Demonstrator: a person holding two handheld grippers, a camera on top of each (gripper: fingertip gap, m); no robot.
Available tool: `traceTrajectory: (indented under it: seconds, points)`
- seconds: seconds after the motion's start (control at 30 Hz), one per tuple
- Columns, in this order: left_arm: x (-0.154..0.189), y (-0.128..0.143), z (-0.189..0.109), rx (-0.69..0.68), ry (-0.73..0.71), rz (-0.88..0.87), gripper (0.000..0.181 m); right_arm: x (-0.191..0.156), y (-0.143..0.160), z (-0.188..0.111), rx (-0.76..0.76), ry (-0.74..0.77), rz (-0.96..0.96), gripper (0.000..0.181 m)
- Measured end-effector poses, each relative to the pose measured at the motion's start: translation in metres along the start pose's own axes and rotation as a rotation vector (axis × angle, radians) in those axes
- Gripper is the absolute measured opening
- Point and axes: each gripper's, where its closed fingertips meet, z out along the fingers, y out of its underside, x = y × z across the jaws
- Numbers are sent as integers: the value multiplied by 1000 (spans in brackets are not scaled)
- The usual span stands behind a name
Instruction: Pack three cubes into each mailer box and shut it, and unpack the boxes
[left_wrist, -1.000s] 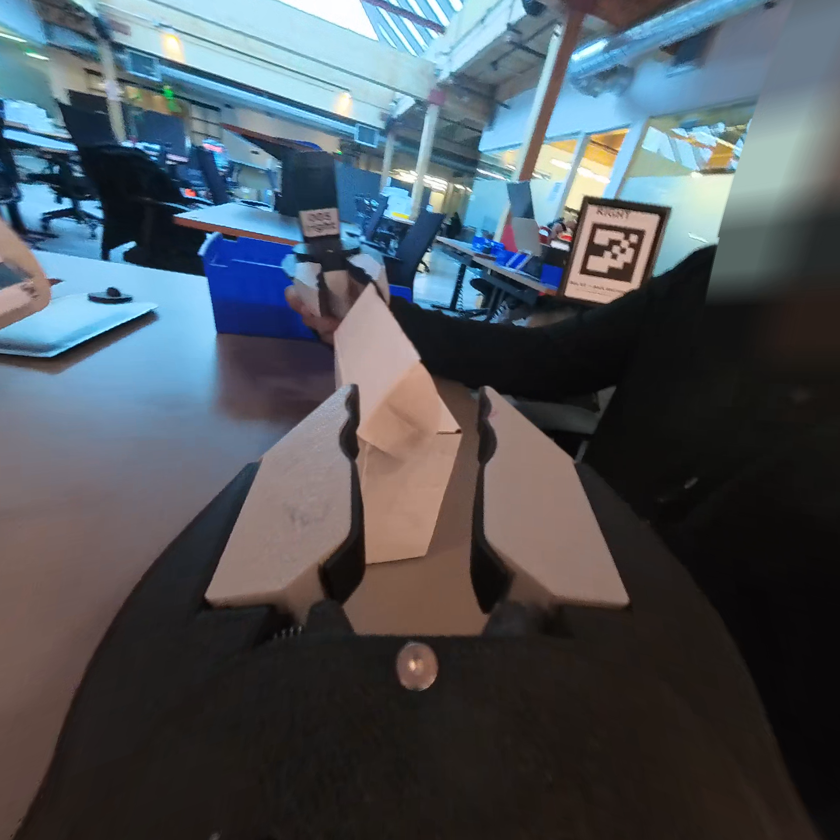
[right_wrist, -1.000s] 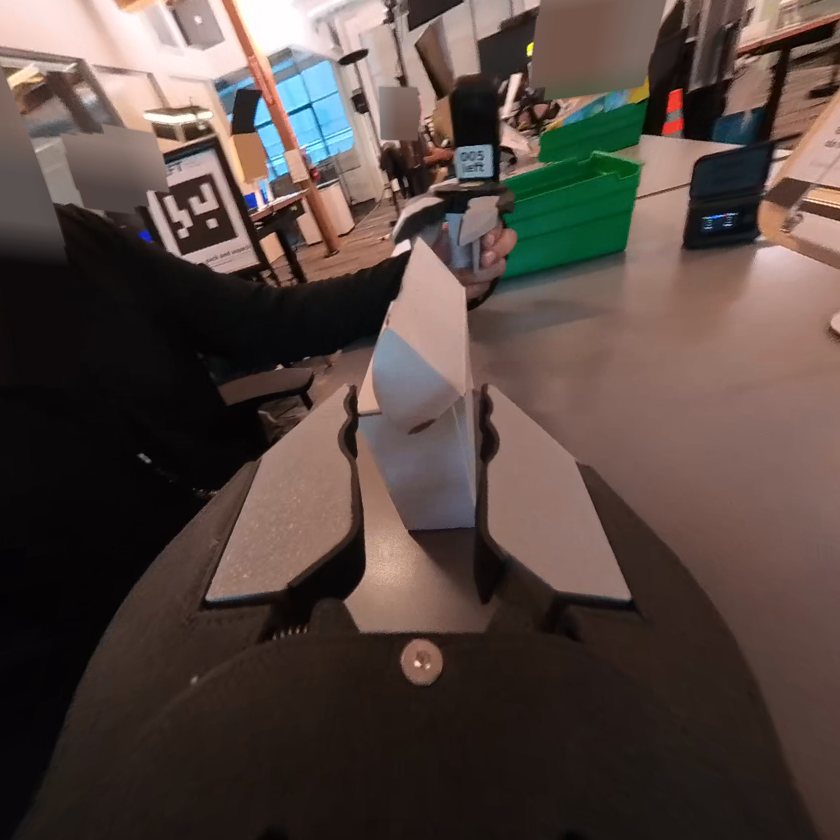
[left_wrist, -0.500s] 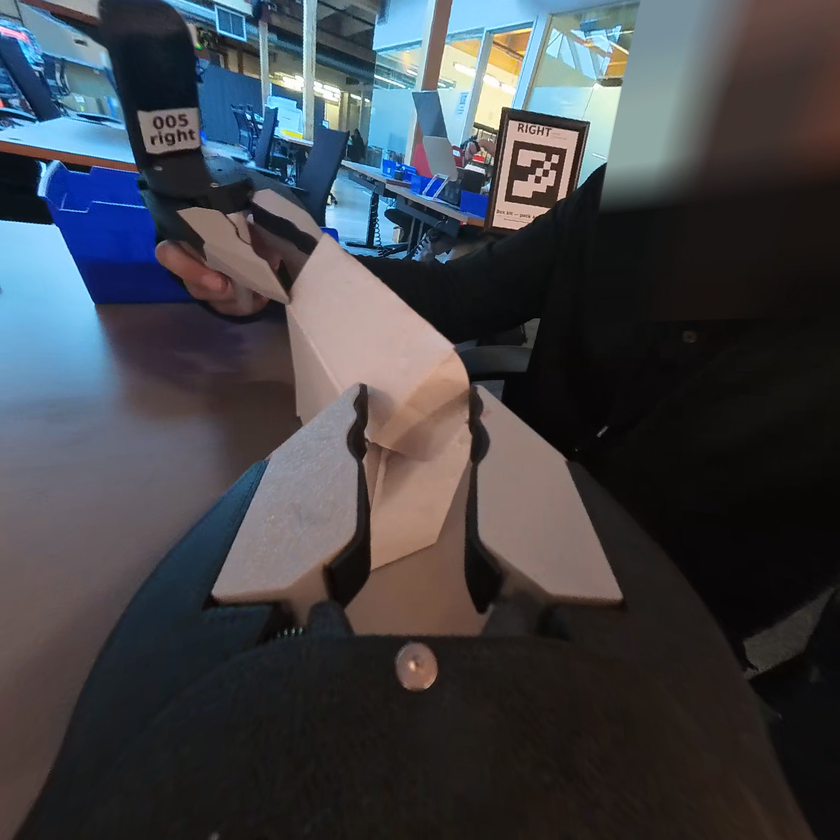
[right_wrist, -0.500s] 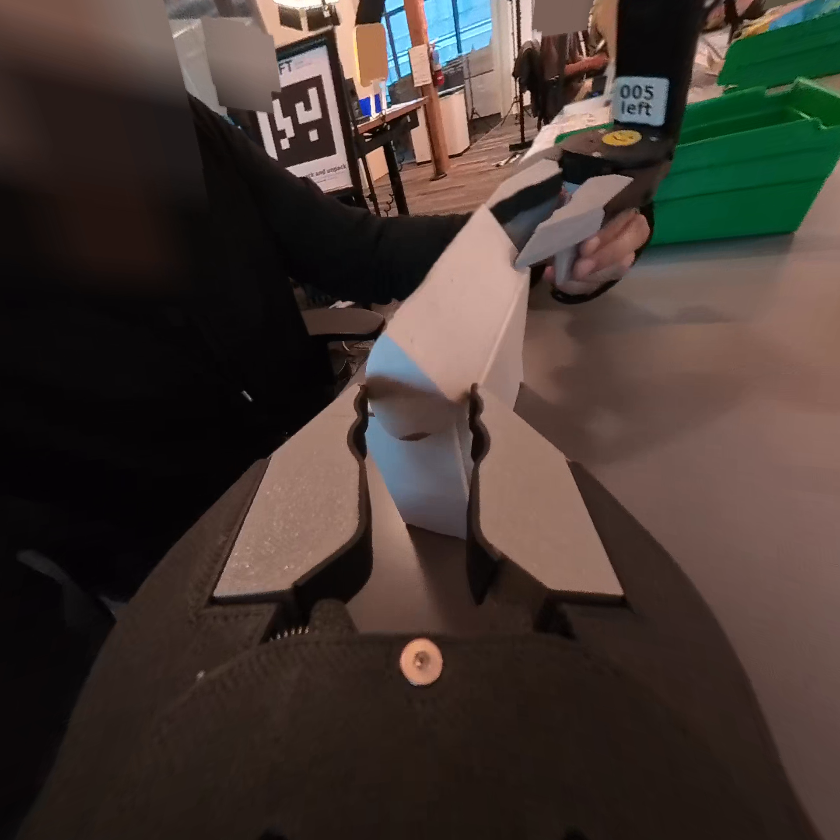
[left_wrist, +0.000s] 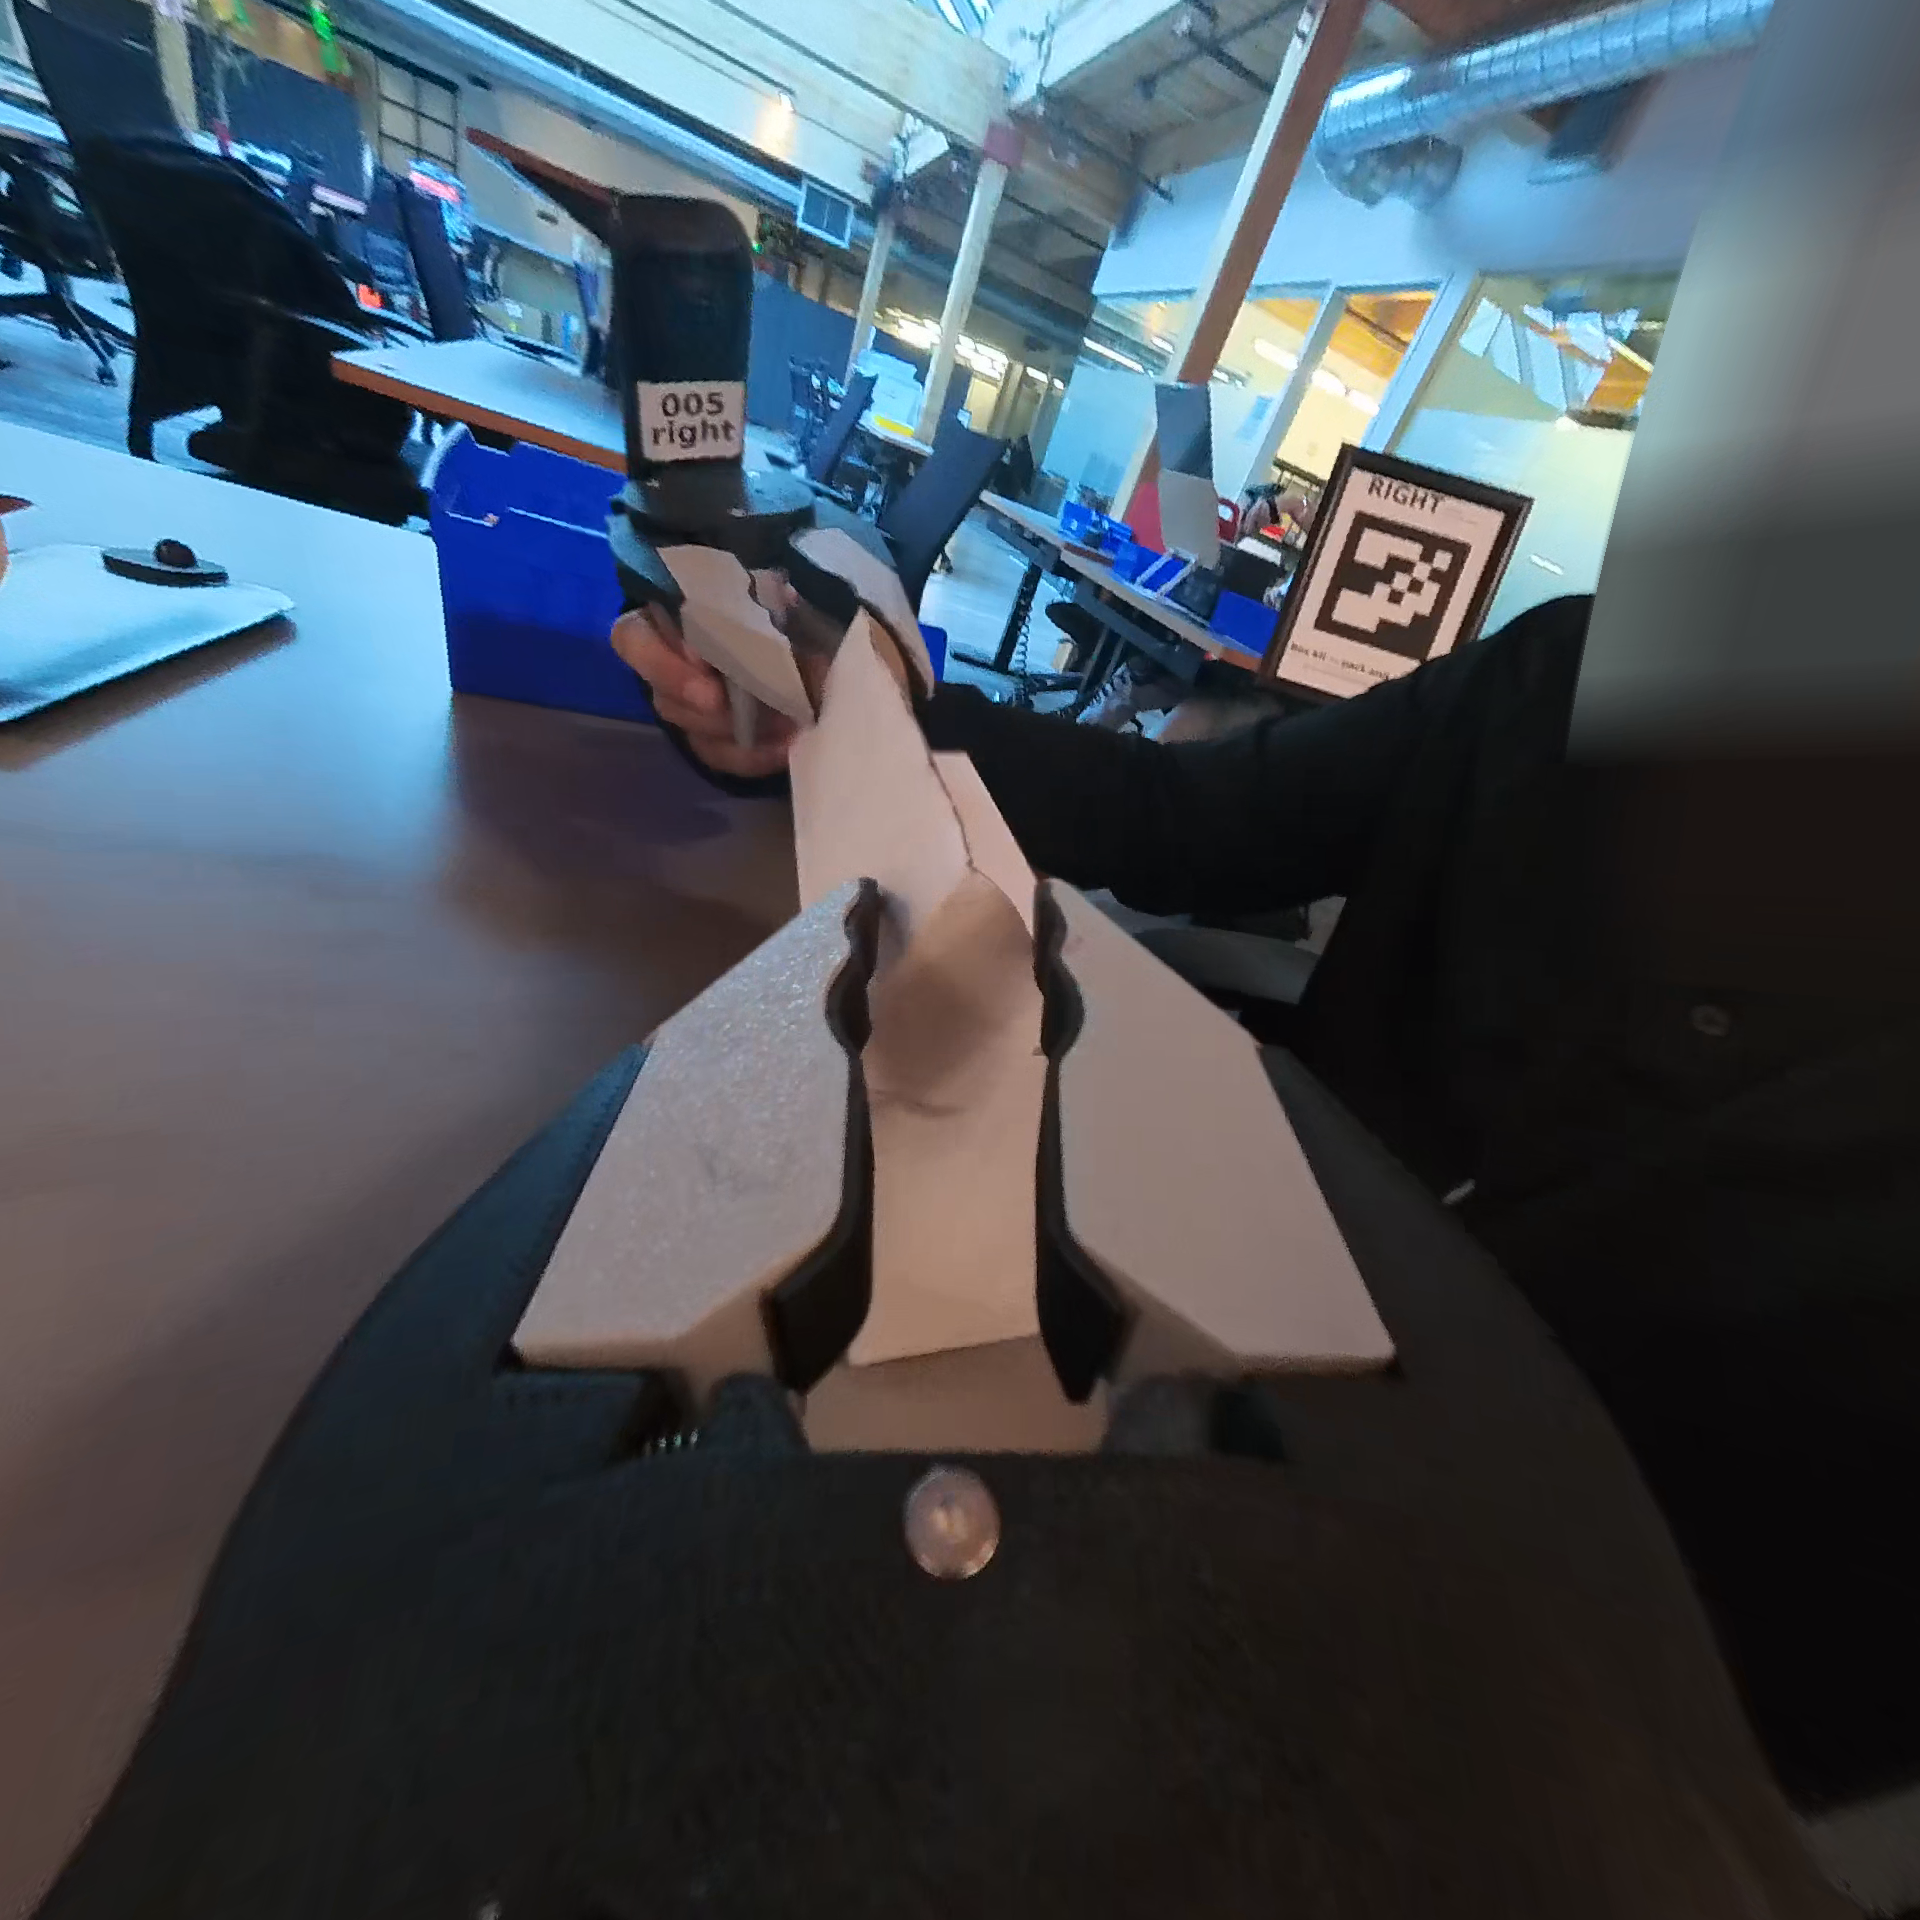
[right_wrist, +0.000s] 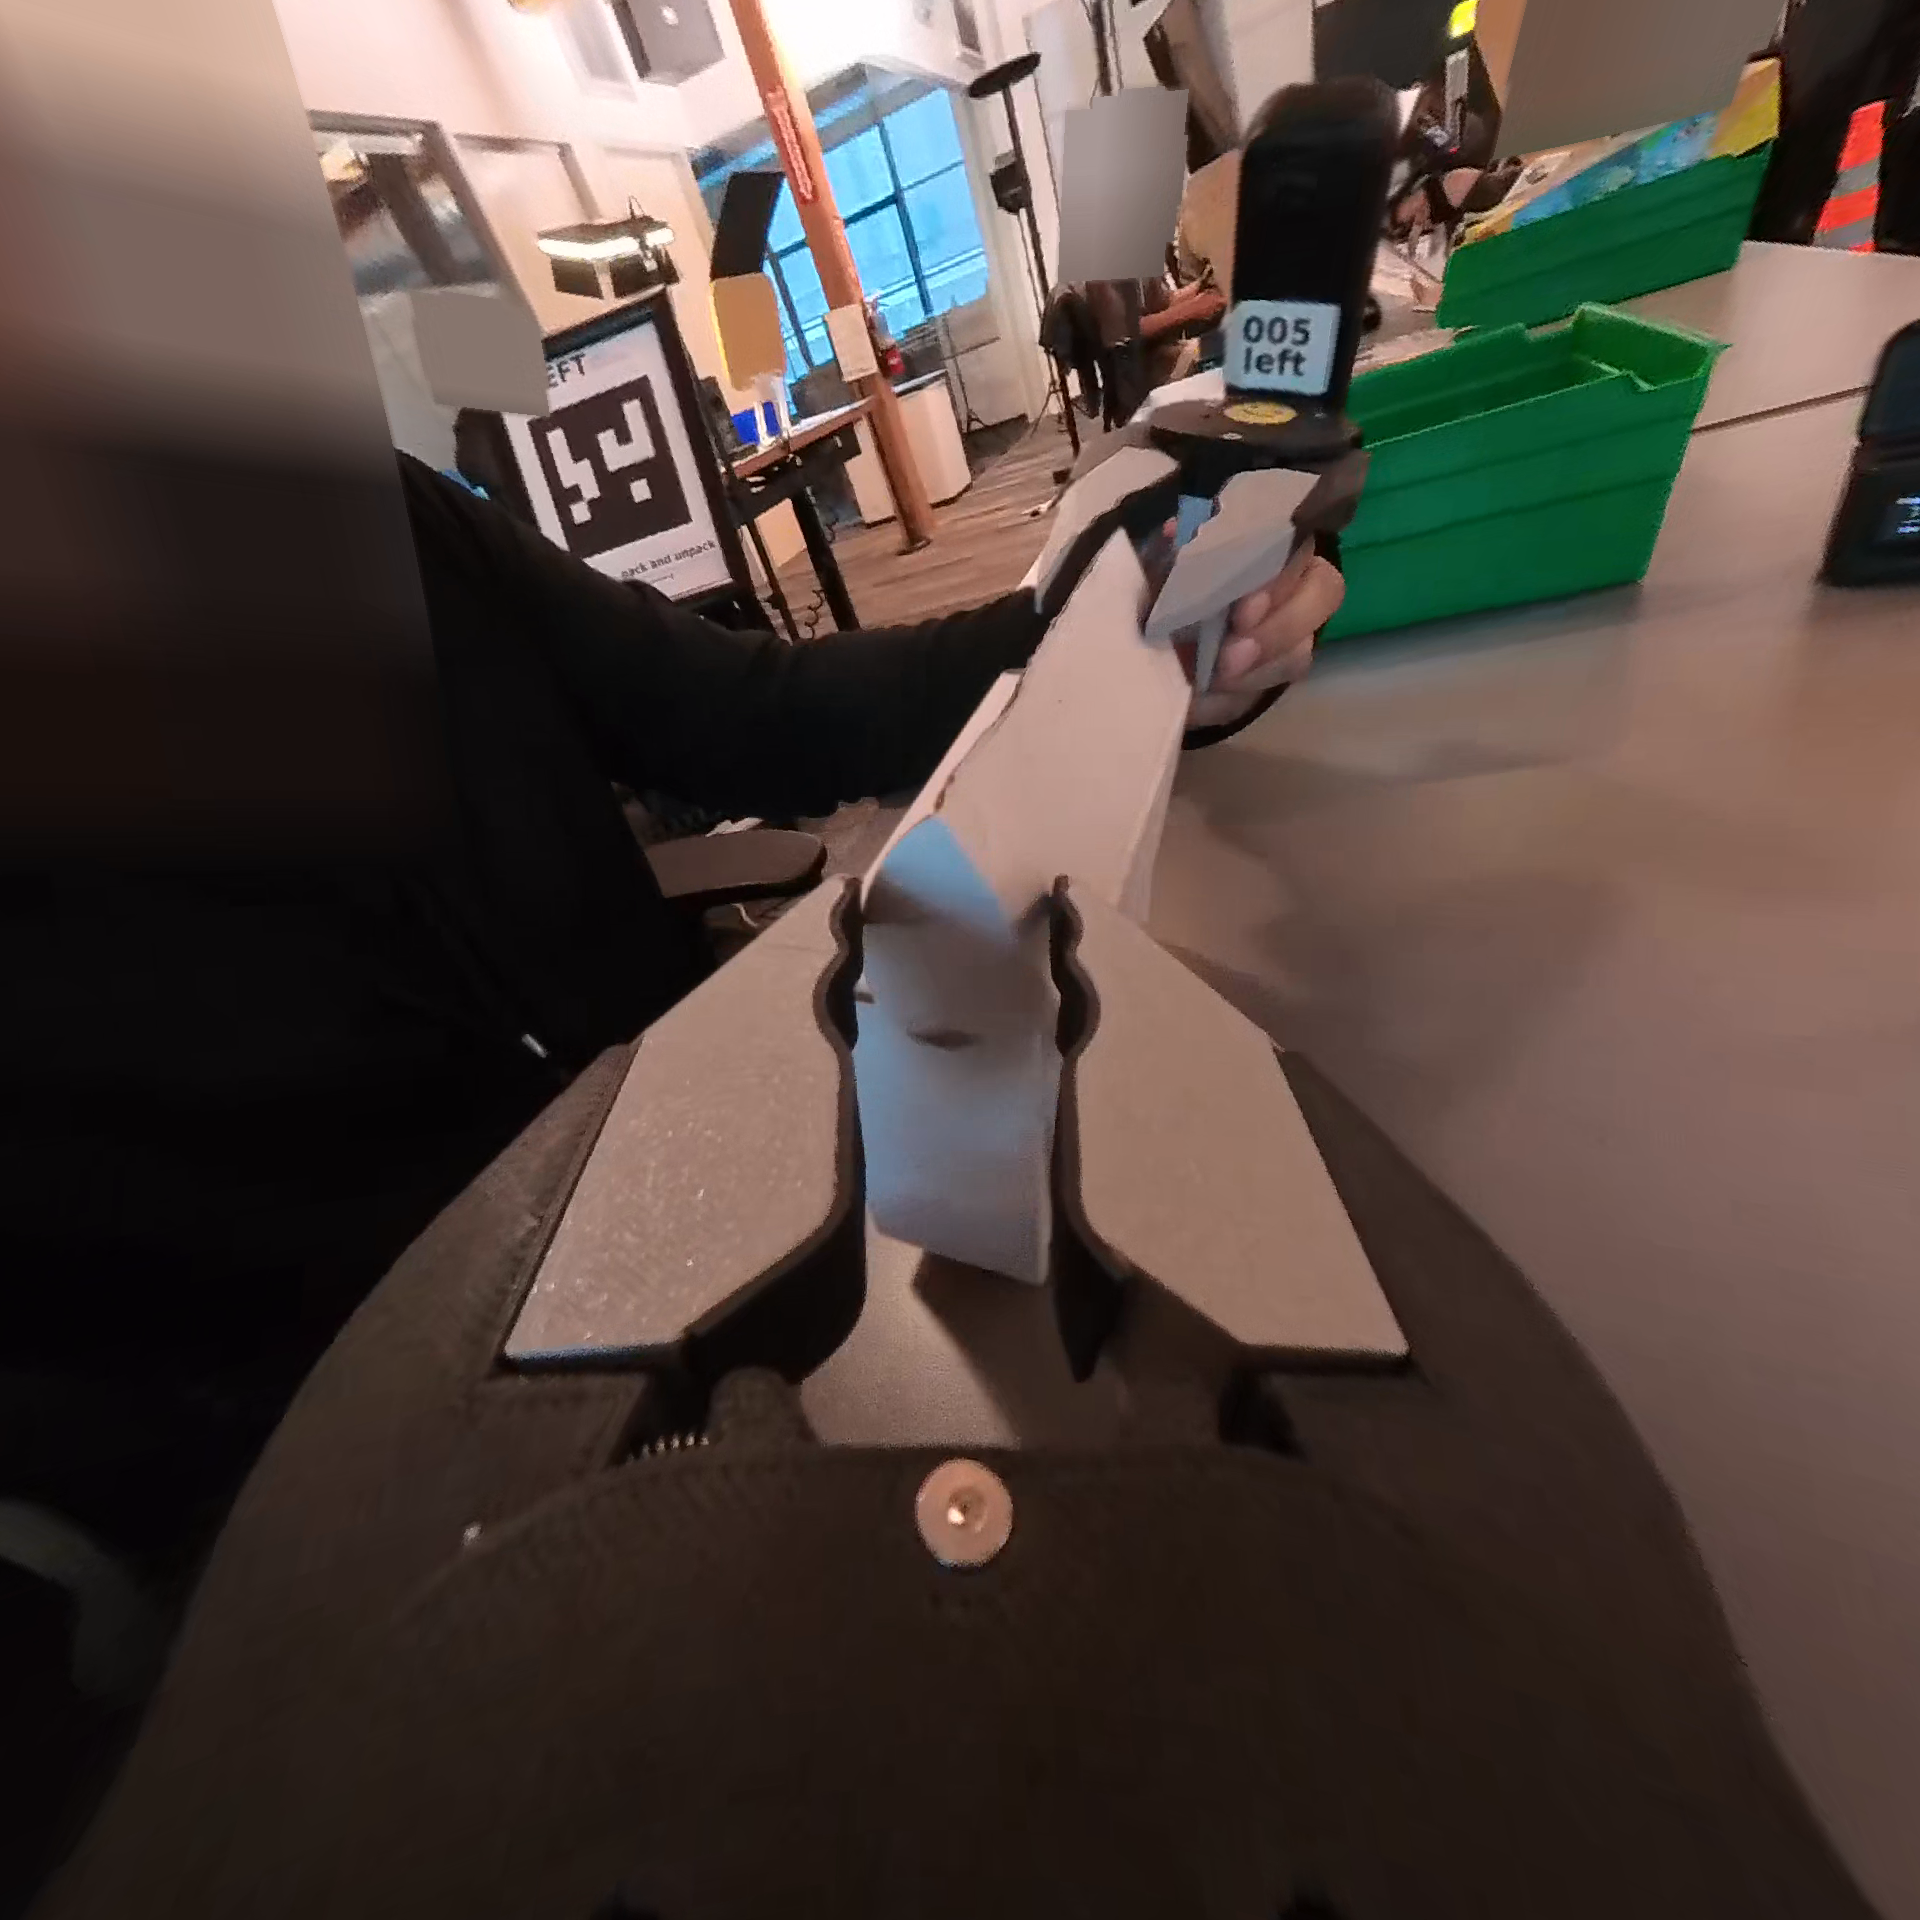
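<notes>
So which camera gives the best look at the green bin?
The right wrist view: the green bin sits on the grey table behind the left gripper, open top visible. The left wrist view doesn't show it, only a blue bin.

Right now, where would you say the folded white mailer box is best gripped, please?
By its two end flaps, one from each side, much as now: the left gripper and right gripper each pinch an end of the mailer box, probably because its thin panels suit narrow jaws.
</notes>
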Motion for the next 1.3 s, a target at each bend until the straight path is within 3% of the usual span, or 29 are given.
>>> traceTrajectory:
  seconds: [0.23,0.37,0.63,0.9,0.97,1.07,1.17,1.2,1.27,1.3]
  points:
    - [22,10,-5,-42,105,31,32,-14,8,7,-44,-61,2,38]
    - [32,17,-6,-60,188,-37,59,-18,10,7,-53,-71,-1,40]
    - [45,30,-5,-146,217,47,53,-23,10,16,-76,-53,-46,41]
    - [38,27,2,-158,93,24,104,-24,18,12,-150,30,-13,89]
    - [32,36,6,-213,10,51,110,-18,24,13,-192,104,-19,92]
    - [24,49,14,-280,-90,103,109,-11,32,22,-270,196,-105,85]
    - [26,66,27,-360,-81,113,109,-7,44,31,-356,242,-175,84]
    - [24,76,29,-414,-79,136,104,-6,50,33,-390,249,-191,84]
    - [20,83,31,-466,-95,196,76,-6,62,33,-467,246,-220,76]
    - [20,83,32,-469,-87,211,73,-7,64,33,-488,235,-233,69]
